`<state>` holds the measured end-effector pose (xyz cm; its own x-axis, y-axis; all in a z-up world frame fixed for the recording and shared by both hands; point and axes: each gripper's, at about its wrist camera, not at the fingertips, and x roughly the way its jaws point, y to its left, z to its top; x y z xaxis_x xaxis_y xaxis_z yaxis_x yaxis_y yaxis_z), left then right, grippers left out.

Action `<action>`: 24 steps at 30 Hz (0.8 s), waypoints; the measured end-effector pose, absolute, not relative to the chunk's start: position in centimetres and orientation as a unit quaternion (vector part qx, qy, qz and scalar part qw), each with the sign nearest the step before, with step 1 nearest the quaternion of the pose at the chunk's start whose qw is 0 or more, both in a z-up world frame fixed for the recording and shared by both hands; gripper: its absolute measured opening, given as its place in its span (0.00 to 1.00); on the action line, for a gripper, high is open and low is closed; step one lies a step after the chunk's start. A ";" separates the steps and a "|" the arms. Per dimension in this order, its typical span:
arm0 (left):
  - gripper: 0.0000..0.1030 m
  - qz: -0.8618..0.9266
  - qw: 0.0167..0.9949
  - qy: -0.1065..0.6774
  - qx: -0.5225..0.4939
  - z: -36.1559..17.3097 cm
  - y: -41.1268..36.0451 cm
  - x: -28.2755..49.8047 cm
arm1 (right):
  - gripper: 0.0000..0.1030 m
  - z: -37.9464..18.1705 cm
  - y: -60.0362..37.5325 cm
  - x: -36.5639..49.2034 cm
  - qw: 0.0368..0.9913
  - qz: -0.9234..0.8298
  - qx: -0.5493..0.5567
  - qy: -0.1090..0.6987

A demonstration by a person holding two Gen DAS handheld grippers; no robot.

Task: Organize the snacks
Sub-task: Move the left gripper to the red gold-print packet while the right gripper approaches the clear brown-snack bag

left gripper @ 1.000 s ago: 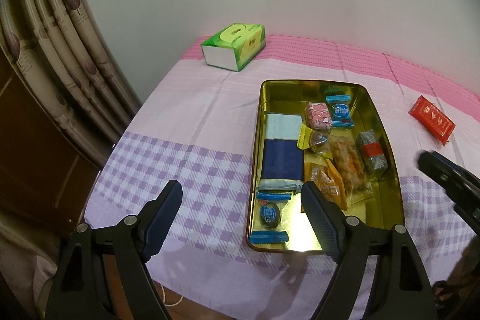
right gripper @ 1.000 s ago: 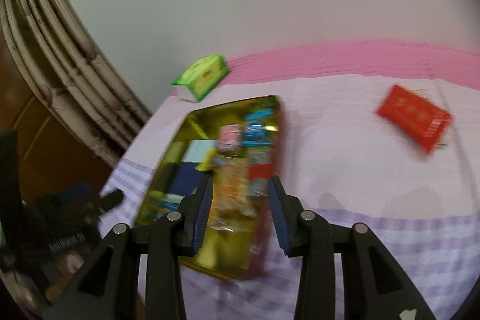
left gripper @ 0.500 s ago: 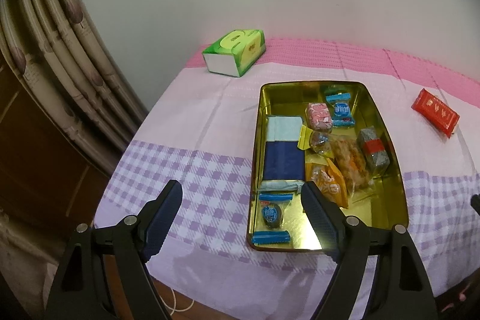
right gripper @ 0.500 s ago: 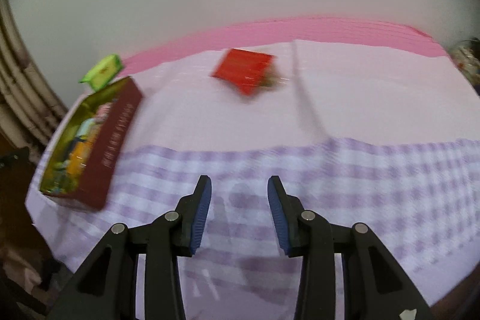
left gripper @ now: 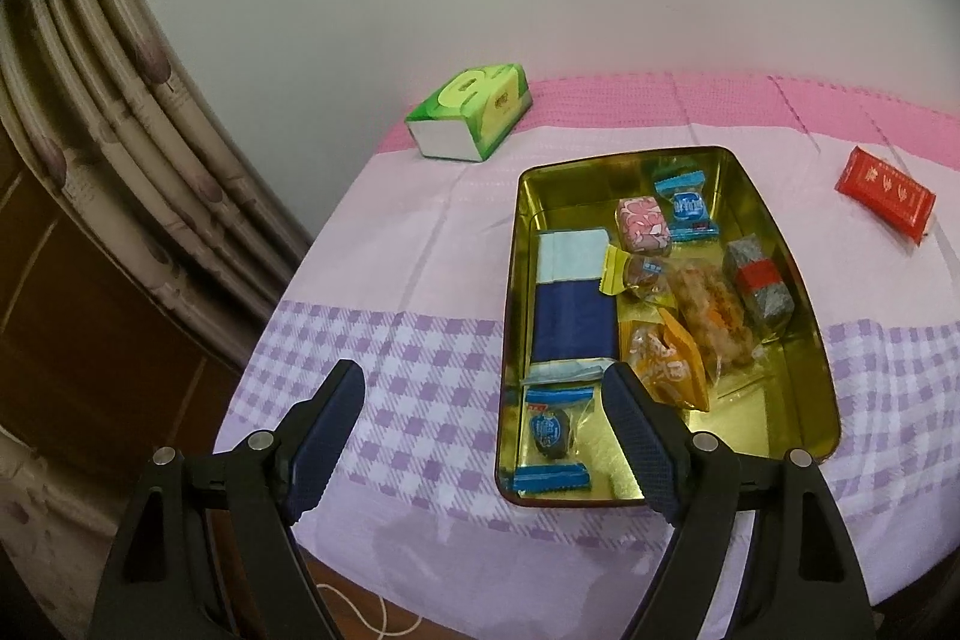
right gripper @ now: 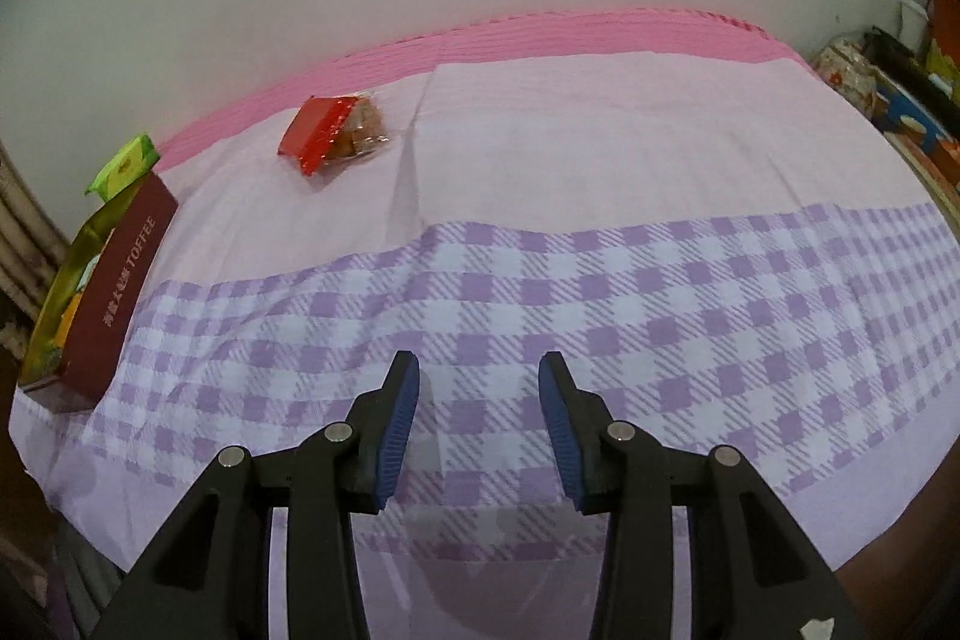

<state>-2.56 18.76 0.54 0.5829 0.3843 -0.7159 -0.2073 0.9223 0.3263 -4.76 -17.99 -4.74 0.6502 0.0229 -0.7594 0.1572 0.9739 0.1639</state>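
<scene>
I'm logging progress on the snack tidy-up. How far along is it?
Mostly done: many wrapped snacks already lie in the gold tin. Nothing is in hand; the left tool and right tool are both open and empty. Left to do: the red snack packet lies on the tablecloth, outside the tin.

Home room, clothed table [right gripper: 600, 172], curtain [left gripper: 120, 148], tissue box [left gripper: 471, 112]

- Gold tin [left gripper: 780, 244]: open, rectangular, flat on the cloth, holding assorted wrapped snacks; maroon side lettered "TOFFEE".
- Red snack packet [left gripper: 885, 193]: lying flat outside the tin, well apart at its 2 o'clock.
</scene>
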 end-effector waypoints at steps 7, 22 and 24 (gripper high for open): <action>0.79 0.168 0.886 0.412 0.134 0.7 17.3 -2.5 | 0.44 -4.8 -18.6 -4.5 0.903 -0.033 0.111 0.413; 0.80 0.086 0.894 0.414 0.151 2.7 8.6 0.9 | 0.45 -4.7 -20.9 -5.0 0.903 -0.006 0.172 0.393; 0.80 0.054 0.891 0.429 0.141 2.7 6.8 2.0 | 0.45 -4.9 -21.3 -5.1 0.901 0.000 0.186 0.392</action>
<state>1.99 6.76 2.67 0.6268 0.2168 -0.7484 0.0256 0.9542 0.2980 -5.11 -21.32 -4.93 0.6927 0.1446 -0.7065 0.1463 0.9311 0.3340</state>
